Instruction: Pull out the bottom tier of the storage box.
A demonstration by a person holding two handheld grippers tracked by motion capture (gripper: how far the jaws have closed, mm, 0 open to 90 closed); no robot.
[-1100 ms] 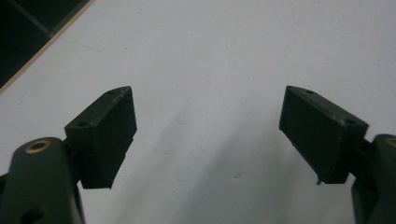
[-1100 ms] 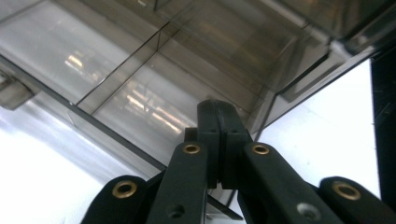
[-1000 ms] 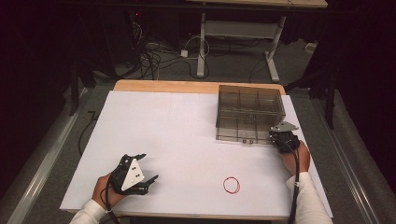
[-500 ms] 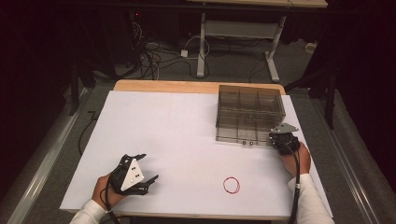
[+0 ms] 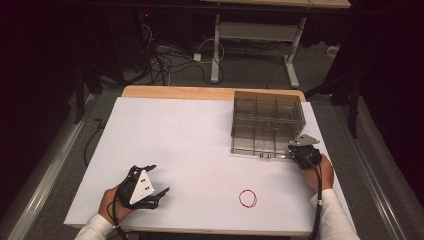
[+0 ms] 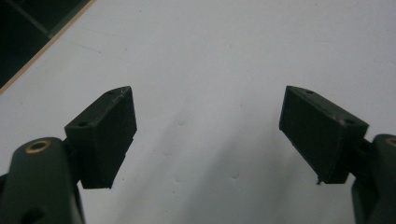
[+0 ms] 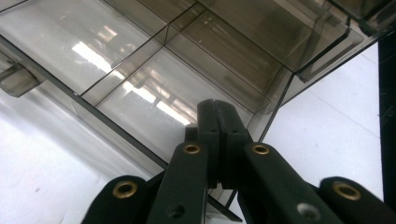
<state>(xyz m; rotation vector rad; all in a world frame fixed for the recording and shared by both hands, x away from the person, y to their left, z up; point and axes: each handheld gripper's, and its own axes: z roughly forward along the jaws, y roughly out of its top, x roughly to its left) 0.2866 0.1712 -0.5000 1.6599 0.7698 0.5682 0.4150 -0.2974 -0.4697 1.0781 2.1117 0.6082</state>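
- Clear smoky plastic organiser box with divided compartments [image 5: 268, 122] stood at the far right of the white table top [image 5: 190, 145], its near right corner at the right gripper [image 5: 301, 154].
- Right gripper view: jaws pressed fully together against the box's near wall, close to the corner; whether a thin edge or tab sat pinched between them could not be made out.
- Compartments looked empty through the tinted walls [image 7: 140, 70]; a small latch tab [image 7: 16, 79] showed on the front face.
- Thin red rubber band ring [image 5: 247, 198] lay flat on the table near the front edge, well apart from the box and untouched.
- Judgement: work at an early stage; the box was being handled, the band not yet picked up or stowed.
- Left gripper [image 6: 208, 135] rested at the near left, jaws spread wide, holding nothing, over bare table.
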